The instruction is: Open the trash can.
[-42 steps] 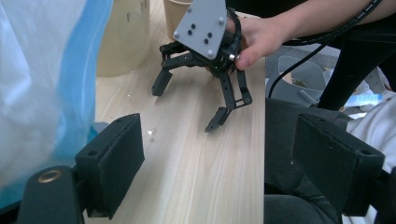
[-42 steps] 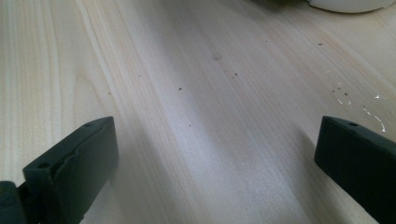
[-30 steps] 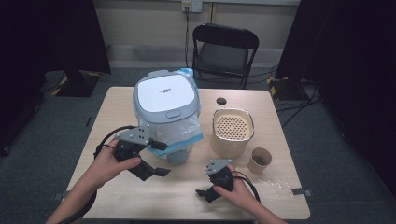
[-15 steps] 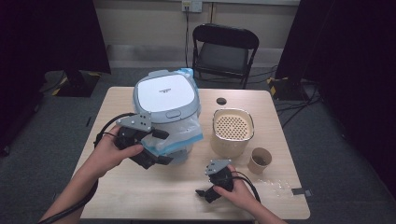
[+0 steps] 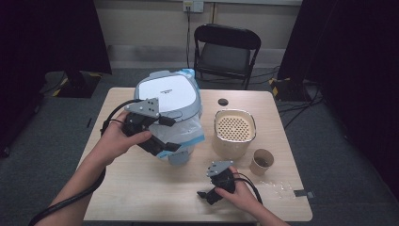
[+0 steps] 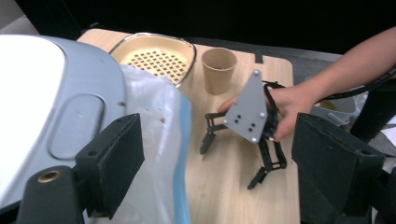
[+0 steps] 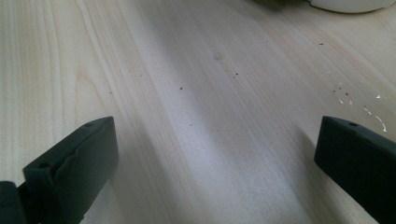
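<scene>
Left gripper [image 5: 165,145] jaws apart, raised beside plastic bag [image 6: 154,140] against rice cooker [image 5: 167,96]. Right gripper [image 5: 205,193] jaws wide, nothing between, low over counter [image 5: 141,188].

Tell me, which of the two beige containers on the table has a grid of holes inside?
The big beige pot, right of the grey-lidded appliance. Its perforated insert shows from above; the small paper cup beside it has none.

A black folding chair [image 5: 227,52] stands beyond the table's far edge on grey carpet [image 5: 42,136]. Behind it runs a pale wall [image 5: 146,26], flanked by dark curtains [image 5: 357,56].
</scene>
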Demonstrator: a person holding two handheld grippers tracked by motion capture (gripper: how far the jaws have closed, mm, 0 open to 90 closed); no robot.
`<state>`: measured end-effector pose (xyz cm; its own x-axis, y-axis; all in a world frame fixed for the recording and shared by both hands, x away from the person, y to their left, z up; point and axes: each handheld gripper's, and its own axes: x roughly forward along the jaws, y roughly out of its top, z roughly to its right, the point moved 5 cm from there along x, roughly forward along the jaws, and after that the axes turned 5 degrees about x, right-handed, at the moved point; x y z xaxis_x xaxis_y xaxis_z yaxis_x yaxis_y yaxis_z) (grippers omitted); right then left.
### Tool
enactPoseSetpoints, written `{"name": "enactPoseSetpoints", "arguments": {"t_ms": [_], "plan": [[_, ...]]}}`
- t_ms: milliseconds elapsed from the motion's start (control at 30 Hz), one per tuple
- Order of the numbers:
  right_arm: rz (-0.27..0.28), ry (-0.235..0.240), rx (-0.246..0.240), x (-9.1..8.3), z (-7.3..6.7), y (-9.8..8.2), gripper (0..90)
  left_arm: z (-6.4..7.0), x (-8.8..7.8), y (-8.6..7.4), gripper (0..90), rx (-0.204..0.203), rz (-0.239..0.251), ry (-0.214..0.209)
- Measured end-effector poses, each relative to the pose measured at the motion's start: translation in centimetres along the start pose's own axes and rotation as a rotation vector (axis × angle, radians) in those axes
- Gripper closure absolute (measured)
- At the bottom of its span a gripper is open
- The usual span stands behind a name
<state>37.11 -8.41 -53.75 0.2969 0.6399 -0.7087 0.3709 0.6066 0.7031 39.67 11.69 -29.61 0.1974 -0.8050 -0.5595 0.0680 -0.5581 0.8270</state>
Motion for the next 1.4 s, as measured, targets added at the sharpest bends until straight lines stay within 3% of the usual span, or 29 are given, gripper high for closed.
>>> {"name": "enactPoseSetpoints", "arguments": {"t_ms": [333, 600, 767, 833, 867, 900, 967, 1100, 1400], "plan": [[0.0, 0.0, 0.0, 0.0, 0.0, 0.0, 0.0, -1.9, 0.1, 0.2, 16.7, -0.009, 0.01, 0.058], [0.0, 0.0, 0.0, 0.0, 0.0, 0.0, 0.0, -2.1, 0.2, 0.3, 16.7, 0.012, -0.013, 0.058], [0.0, 0.0, 0.0, 0.0, 0.0, 0.0, 0.0, -2.2, 0.2, 0.2, 18.3, -0.029, 0.014, 0.056], [0.001, -0.001, -0.004, 0.0, 0.0, 0.0, 0.0, -2.1, 0.2, 0.3, 18.4, -0.013, 0.008, 0.06], [0.001, 0.0, -0.002, 0.0, 0.0, 0.0, 0.0, -2.0, 0.3, 0.3, 18.4, -0.042, 0.02, 0.062], [0.0, 0.0, 0.0, 0.0, 0.0, 0.0, 0.0, -1.9, 0.4, 0.3, 18.4, -0.047, 0.019, 0.055], [0.0, 0.0, 0.0, 0.0, 0.0, 0.0, 0.0, -1.8, 0.6, 0.4, 18.6, -0.018, -0.001, 0.052], [0.0, 0.0, 0.0, 0.0, 0.0, 0.0, 0.0, -1.8, 0.5, 0.5, 18.7, -0.01, 0.008, 0.052], [0.001, 0.0, -0.002, 0.0, 0.0, 0.0, 0.0, -2.6, 0.4, 0.3, 15.9, -0.006, 0.017, 0.115]]}}
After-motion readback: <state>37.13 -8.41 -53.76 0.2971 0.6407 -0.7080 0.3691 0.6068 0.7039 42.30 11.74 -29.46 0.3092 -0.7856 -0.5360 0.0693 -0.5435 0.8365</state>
